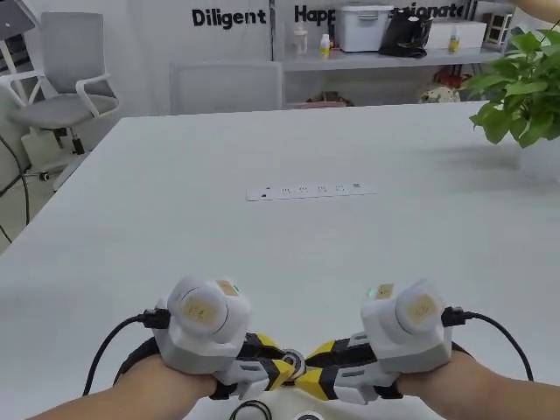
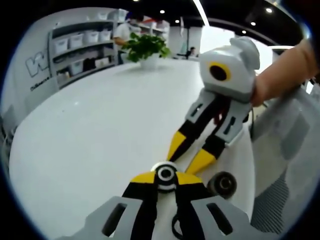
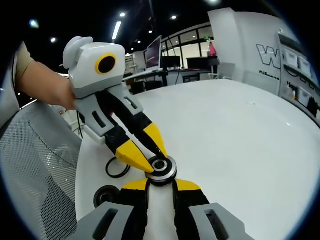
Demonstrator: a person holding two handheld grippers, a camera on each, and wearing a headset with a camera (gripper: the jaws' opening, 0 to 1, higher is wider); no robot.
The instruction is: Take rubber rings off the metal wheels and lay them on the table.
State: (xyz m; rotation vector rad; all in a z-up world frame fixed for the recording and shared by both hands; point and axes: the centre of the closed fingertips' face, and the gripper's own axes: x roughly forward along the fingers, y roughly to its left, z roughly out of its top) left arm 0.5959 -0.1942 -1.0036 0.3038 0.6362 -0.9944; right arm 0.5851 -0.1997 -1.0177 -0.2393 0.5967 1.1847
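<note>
While both tools meet over the near middle of the tabletop (image 1: 280, 254), I log this as the stripping step, not yet the laying down. The metal wheel (image 1: 291, 360) sits pinched between them, close over the surface; I can't tell whether it rests there.

Left hand-held gripper (image 2: 166, 179): jaws drawn in, tips clamped on opposite sides of the wheel. Right hand-held gripper (image 3: 161, 184): same, closed on it from the other side. A dark band rings the rim; I take it for the rubber ring, on the wheel. Which tool has rubber and which has metal I can't make out.

Wheel is a flat disc with no real long axis. Hub face looks upward, tilted a little; axle near upright, I judge.

Next move, as I see it: one tool holds firm, the other peels the band over the rim, then sets it by the loose ring (image 3: 111, 174) on the near left. A second wheel (image 2: 223, 183) waits just beside.
</note>
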